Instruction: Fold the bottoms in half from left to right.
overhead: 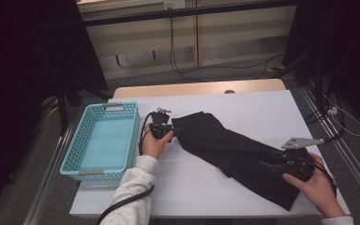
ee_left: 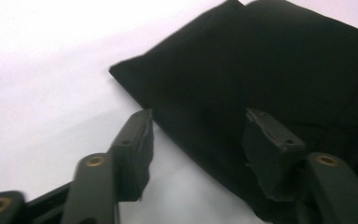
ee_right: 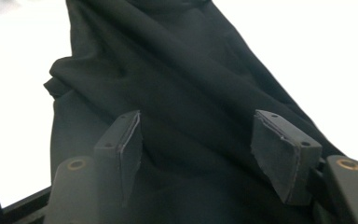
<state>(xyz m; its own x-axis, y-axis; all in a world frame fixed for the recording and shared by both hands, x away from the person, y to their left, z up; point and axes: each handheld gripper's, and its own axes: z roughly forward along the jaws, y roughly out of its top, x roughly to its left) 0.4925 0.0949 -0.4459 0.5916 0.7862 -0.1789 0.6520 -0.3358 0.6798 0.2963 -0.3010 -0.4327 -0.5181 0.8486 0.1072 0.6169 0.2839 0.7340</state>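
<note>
Nearest to us, our right gripper (overhead: 268, 165) hovers over the near end of a black garment (overhead: 234, 150), jaws parted with dark folds between the pads (ee_right: 123, 144) but nothing pinched. Our left gripper (overhead: 174, 132) sits at the cloth's far-left corner, jaws likewise apart; in the left gripper view one pad (ee_left: 137, 149) stands over bare table and the other over the fabric's edge, so neither has a grip yet.

The garment lies flat and diagonal across the white table (overhead: 262, 108), running from beside the left hand (overhead: 153, 143) down toward the right hand (overhead: 316, 185). It looks light, limp and thin, likely to sag and bunch wherever we lift it; we judge the crisp corner at the left and the hemmed end at the right to be the sound places to pinch, through all layers.

Farther left, a turquoise perforated basket (overhead: 75, 150) stands apart from the cloth. Beyond the table, cables trail across the floor.
</note>
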